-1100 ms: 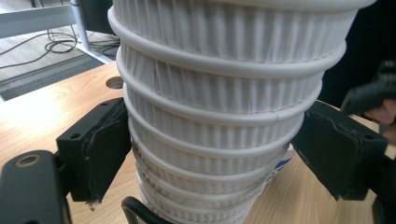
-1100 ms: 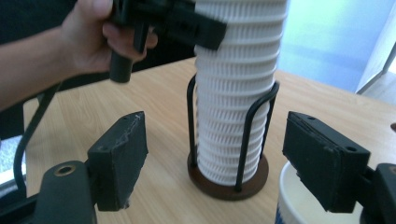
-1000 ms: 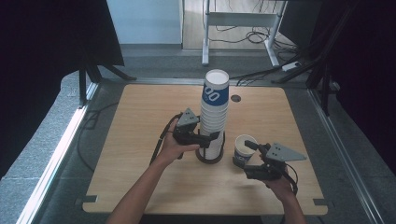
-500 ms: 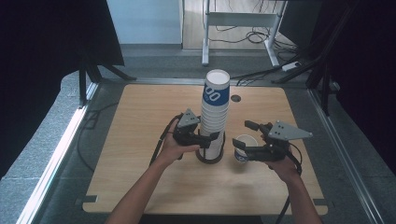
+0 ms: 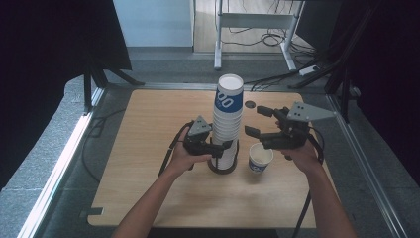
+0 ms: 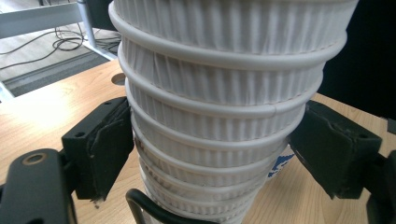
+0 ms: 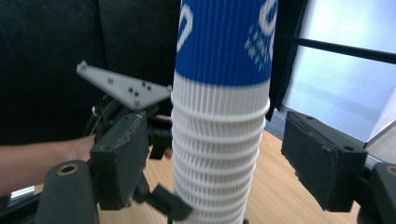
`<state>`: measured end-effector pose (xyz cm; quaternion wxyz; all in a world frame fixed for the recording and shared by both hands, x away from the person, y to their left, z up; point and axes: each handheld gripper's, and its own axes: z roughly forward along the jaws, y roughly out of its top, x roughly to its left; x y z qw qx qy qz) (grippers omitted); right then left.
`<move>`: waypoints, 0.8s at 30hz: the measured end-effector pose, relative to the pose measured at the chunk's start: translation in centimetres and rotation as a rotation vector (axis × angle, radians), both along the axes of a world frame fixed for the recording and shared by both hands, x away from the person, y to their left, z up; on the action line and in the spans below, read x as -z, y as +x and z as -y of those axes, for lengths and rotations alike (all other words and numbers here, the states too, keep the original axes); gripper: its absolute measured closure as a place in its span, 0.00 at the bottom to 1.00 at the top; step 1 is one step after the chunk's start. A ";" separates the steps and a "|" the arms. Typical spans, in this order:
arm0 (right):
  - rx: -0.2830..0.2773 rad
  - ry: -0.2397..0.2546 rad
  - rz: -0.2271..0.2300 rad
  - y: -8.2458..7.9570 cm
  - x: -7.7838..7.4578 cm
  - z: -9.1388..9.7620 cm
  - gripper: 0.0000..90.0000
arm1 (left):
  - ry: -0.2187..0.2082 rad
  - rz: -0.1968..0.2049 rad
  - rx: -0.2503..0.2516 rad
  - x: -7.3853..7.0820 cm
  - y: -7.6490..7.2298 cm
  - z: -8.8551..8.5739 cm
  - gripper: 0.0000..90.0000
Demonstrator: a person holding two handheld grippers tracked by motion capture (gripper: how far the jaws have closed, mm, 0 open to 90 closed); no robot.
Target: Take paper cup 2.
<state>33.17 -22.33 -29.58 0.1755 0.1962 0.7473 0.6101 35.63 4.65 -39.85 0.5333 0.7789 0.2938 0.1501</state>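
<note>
A tall stack of ribbed white paper cups (image 5: 227, 126), the top one banded blue, stands in a black wire holder (image 5: 223, 169) at the table's middle. My left gripper (image 5: 223, 148) is shut on the low part of the stack (image 6: 210, 116); both pads press on its ribs after the jaws have just been closing. My right gripper (image 5: 256, 121) hangs open to the right of the stack at mid height and points at it. Its pads stand clear of the stack (image 7: 219, 154) on both sides. A single white cup (image 5: 260, 158) stands upright below it on the table.
The wooden table (image 5: 148, 148) has a round cable hole (image 5: 250, 104) behind the stack. Cables trail from both grippers. A metal frame (image 5: 252, 20) and floor cables lie beyond the far edge. Dark screens stand at both sides.
My right gripper has risen from beside the single cup to the stack's mid height and left that cup on the table. The left hand has stayed on the stack.
</note>
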 end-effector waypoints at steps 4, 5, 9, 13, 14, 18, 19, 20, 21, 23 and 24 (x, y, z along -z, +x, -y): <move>-0.007 -0.008 -0.004 0.7 -1.1 -0.7 0.25 | 0.000 -0.001 -0.003 0.0 0.0 0.1 0.17; -0.012 -0.004 -0.005 0.8 -1.4 -0.8 0.25 | 0.002 -0.003 -0.002 0.0 0.0 0.0 0.17; -0.019 0.005 -0.008 1.5 -2.3 -1.4 0.24 | 0.002 -0.003 -0.003 0.0 0.0 0.1 0.17; -0.024 -0.002 -0.020 2.7 -3.3 -2.4 0.22 | 0.002 -0.005 -0.005 -0.1 0.0 0.0 0.17; -0.031 0.001 -0.022 2.9 -3.6 -2.6 0.22 | 0.003 -0.005 -0.005 -0.1 -0.1 0.0 0.17; -0.041 -0.022 -0.012 3.8 -4.4 -3.9 0.21 | 0.004 -0.006 -0.005 -0.1 -0.1 0.0 0.17; -0.046 -0.026 -0.014 4.0 -4.5 -4.2 0.21 | 0.004 -0.006 -0.005 -0.1 0.0 0.1 0.17; -0.045 -0.028 -0.015 4.2 -4.5 -4.5 0.21 | 0.005 -0.006 -0.005 -0.1 0.0 0.1 0.17; -0.048 -0.028 -0.017 4.4 -4.5 -4.8 0.21 | 0.006 -0.006 -0.005 -0.1 0.0 0.1 0.17; -0.054 -0.029 -0.021 4.7 -4.5 -5.2 0.21 | 0.009 -0.004 -0.005 -0.1 0.0 0.1 0.17; -0.053 -0.027 -0.023 4.9 -4.5 -5.4 0.21 | 0.009 -0.003 -0.005 -0.1 0.0 0.1 0.17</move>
